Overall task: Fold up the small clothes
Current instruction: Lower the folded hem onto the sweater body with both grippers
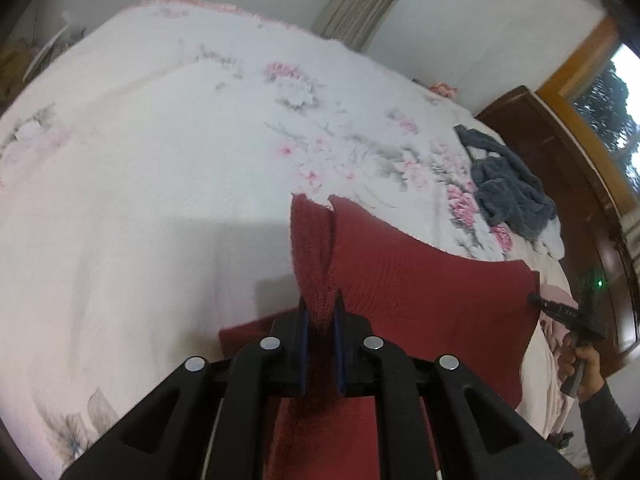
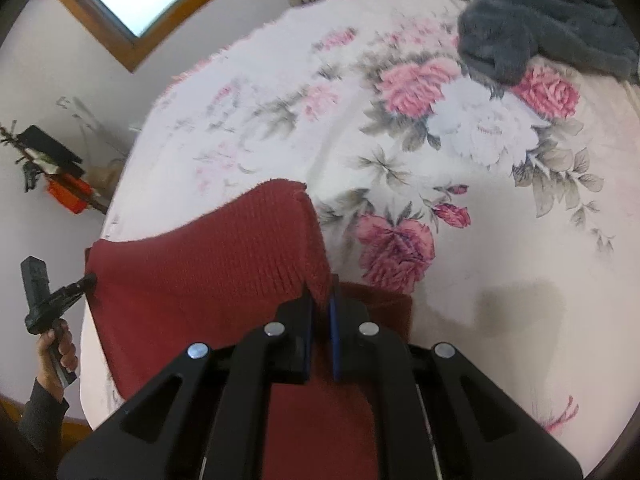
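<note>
1. Jaws of the left gripper [image 1: 320, 316] were closed on a bunched corner of the red knit garment [image 1: 420, 292], with cloth filling the gap between its blue pads.
2. Jaws of the right gripper [image 2: 321, 300] were likewise pinched shut on the opposite corner of that garment, a thin edge caught between its pads.
3. Stretched between the 2 grippers, the garment's upper edge hung raised above the floral bedspread [image 1: 160, 140], while its lower part lay on the bed beneath both tools.
4. Folding looked barely begun: the raised edge seemed poised to be carried over the flat part, so 1 fold was probably in hand and none was clearly finished.
5. Ribbed, thick and soft, the knit sagged a little between the grips and showed a fuzzy edge.
6. Well apart near the bed's far side, a grey fluffy garment [image 2: 536, 16] lay crumpled and apparently unfolded.
</note>
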